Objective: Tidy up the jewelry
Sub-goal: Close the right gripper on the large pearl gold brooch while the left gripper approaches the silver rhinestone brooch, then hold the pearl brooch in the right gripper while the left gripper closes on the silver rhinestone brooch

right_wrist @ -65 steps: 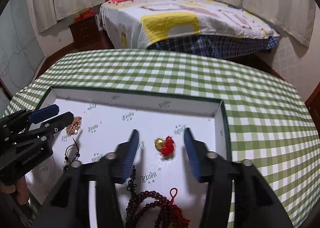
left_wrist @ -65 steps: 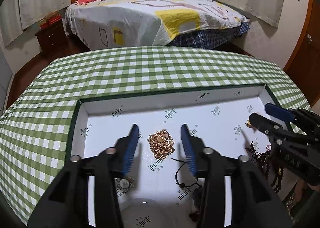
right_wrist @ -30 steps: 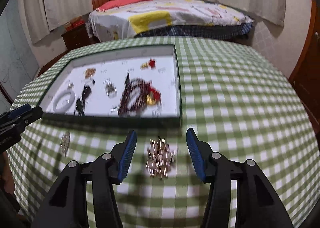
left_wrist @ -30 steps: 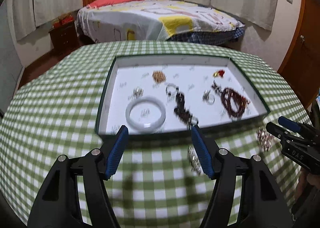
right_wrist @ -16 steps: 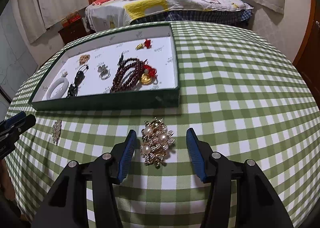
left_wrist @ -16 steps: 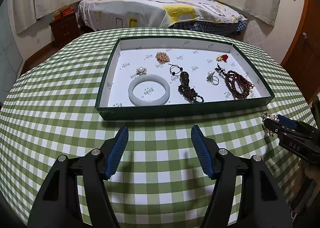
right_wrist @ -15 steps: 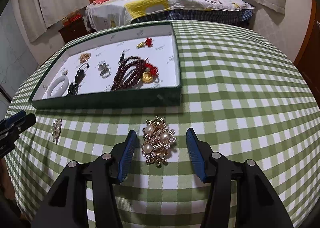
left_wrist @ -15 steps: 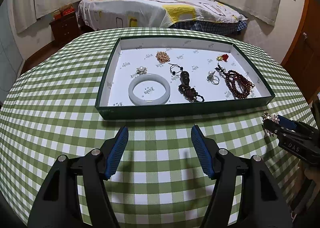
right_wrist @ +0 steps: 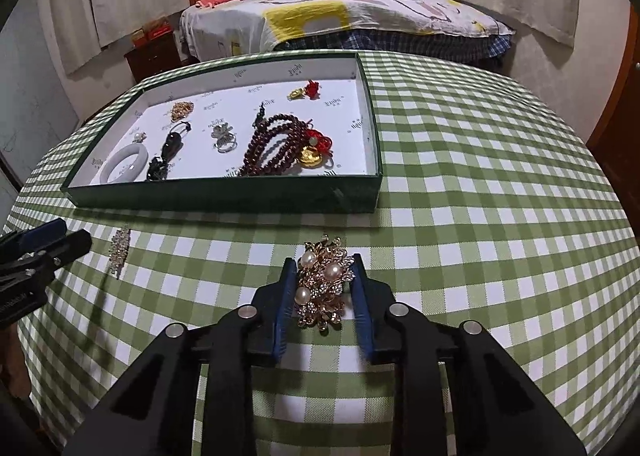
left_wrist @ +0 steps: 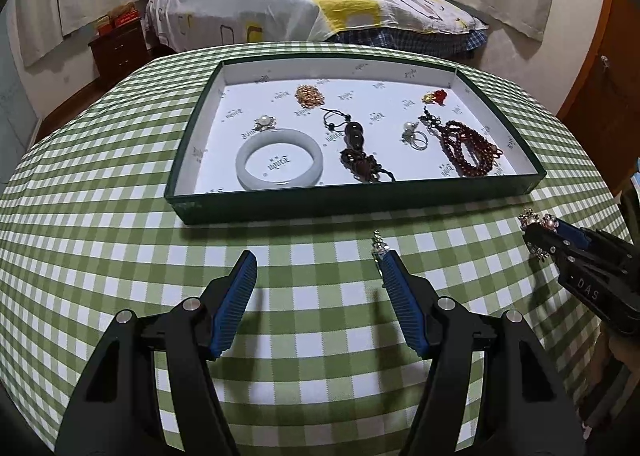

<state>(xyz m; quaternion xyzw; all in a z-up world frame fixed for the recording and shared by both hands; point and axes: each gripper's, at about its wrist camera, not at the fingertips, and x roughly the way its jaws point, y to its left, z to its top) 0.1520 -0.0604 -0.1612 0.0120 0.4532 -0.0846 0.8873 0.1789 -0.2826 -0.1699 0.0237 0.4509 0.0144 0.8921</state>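
A gold pearl brooch (right_wrist: 324, 286) is being clamped by the right hand-held gripper (right_wrist: 322, 296) above the checked desk (right_wrist: 480, 236). The left hand-held gripper (left_wrist: 318, 284) is being held wide apart, a small crystal brooch (left_wrist: 379, 247) lying at its 1 o'clock. The jewelry tray (left_wrist: 360, 199) is being seen at 12 o'clock.

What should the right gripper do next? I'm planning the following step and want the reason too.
Probably lift. The right gripper has its fingers closed against both sides of the pearl brooch, which seems still on the tablecloth in front of the tray. Raising it clears that near wall.
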